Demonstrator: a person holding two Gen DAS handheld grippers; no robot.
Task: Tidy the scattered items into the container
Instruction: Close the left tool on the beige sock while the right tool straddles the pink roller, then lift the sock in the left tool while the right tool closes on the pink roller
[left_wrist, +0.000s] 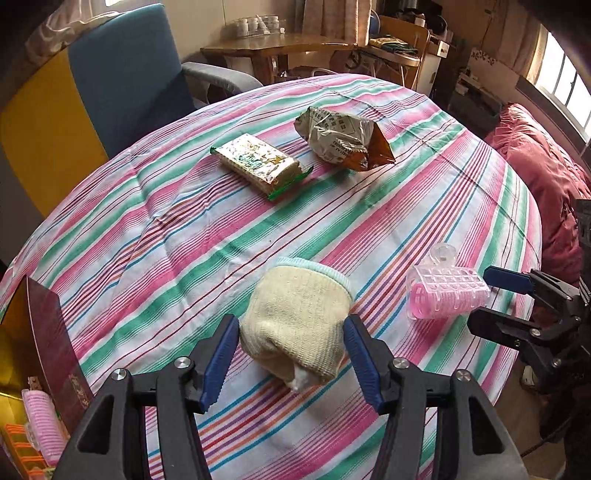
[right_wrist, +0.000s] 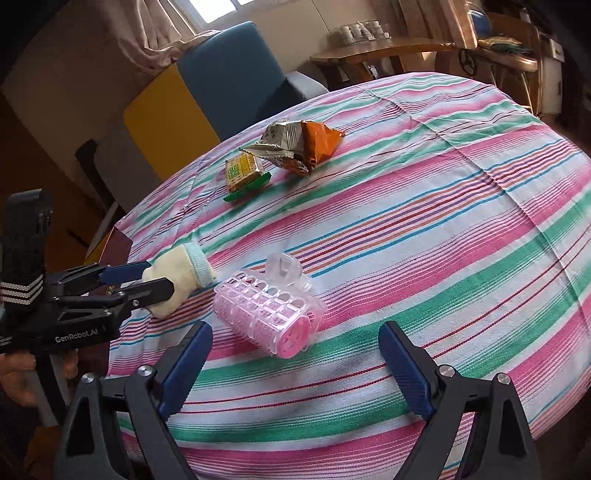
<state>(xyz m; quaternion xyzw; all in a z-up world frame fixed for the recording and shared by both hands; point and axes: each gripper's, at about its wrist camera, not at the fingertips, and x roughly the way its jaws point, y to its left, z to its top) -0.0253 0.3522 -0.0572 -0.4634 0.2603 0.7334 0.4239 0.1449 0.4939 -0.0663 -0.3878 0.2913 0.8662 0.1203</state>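
My left gripper (left_wrist: 291, 328) is shut on a cream sock with a pale blue cuff (left_wrist: 299, 317) and holds it just above the striped tablecloth; it also shows in the right wrist view (right_wrist: 177, 277). A pink hair roller in a clear clip (right_wrist: 269, 310) lies on the cloth just ahead of my right gripper (right_wrist: 295, 343), which is open and empty. The roller also shows in the left wrist view (left_wrist: 443, 295). A dark red container (left_wrist: 44, 354) with a pink roller inside stands at the table's left edge.
A green-edged cracker pack (left_wrist: 258, 162) and a crumpled snack bag (left_wrist: 340, 136) lie at the far side of the round table (left_wrist: 424, 177). A blue and yellow chair (left_wrist: 110, 74) stands behind it, and a red cushion (left_wrist: 543, 173) lies to the right.
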